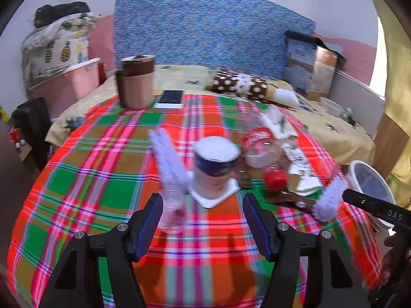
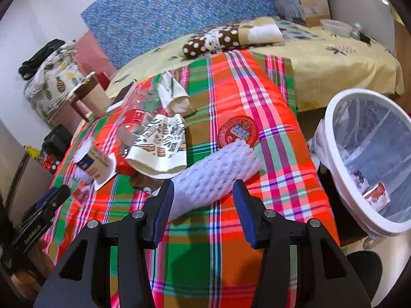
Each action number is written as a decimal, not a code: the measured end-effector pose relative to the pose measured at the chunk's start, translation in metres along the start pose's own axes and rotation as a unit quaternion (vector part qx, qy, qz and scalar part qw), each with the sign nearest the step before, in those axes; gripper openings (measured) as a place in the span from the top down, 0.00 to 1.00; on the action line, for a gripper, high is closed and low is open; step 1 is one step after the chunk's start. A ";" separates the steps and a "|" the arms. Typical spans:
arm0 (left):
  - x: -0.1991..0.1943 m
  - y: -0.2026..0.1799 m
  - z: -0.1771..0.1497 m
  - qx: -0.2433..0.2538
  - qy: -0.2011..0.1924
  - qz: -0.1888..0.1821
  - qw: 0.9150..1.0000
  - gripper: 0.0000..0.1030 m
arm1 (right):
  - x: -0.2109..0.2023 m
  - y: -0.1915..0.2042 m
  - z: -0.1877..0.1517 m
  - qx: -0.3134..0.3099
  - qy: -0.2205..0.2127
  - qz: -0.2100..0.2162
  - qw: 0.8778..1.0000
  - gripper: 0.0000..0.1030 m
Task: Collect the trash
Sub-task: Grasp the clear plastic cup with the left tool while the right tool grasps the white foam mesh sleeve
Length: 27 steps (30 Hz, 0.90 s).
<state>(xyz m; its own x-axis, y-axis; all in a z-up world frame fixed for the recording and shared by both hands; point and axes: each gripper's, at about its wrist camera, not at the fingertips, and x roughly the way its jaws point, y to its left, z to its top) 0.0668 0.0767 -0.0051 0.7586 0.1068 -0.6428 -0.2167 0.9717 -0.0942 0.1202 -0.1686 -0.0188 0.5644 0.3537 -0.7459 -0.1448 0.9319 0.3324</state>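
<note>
My right gripper (image 2: 203,200) stands open low over the plaid tablecloth (image 2: 231,243). A white foam net sleeve (image 2: 215,174) lies between its fingers, against the left one, with cloth showing beside the right one. Past it lie a round red lid (image 2: 239,131), a flattened printed paper cup (image 2: 159,148) and a crushed clear bottle (image 2: 136,118). My left gripper (image 1: 204,220) is open and holds nothing. A clear plastic piece (image 1: 172,210) lies by its left finger and a second foam net (image 1: 167,159) lies beyond. The white bin (image 2: 331,138) stands to the right of the table.
A white-lidded jar (image 1: 215,169) stands on a white coaster, with a red cap (image 1: 276,179) beside it. A brown mug (image 1: 136,84) and a dark phone (image 1: 170,98) sit at the table's far edge. Behind is a bed with a dotted pillow (image 1: 239,83). The bin holds a small red-and-white pack (image 2: 376,196).
</note>
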 end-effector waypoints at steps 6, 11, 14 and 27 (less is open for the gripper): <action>0.013 0.025 -0.003 -0.023 0.013 0.022 0.999 0.37 | 0.011 0.005 0.001 0.005 0.014 -0.012 1.000 0.52; 0.031 0.033 -0.004 -0.032 0.036 0.024 0.999 0.37 | 0.010 0.008 0.002 -0.002 0.010 -0.010 1.000 0.52; 0.036 0.034 -0.005 -0.035 0.043 0.016 0.998 0.40 | 0.009 0.005 0.002 -0.002 0.008 -0.002 1.000 0.67; 0.026 0.021 -0.013 -0.022 0.042 0.000 0.999 0.68 | -0.002 -0.005 -0.003 0.004 0.002 0.029 1.000 0.90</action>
<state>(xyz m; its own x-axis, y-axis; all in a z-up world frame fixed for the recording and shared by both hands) 0.0737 0.0976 -0.0337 0.7054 0.0871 -0.7034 -0.2445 0.9614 -0.1262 0.1171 -0.1736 -0.0203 0.5518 0.4066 -0.7281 -0.1693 0.9095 0.3796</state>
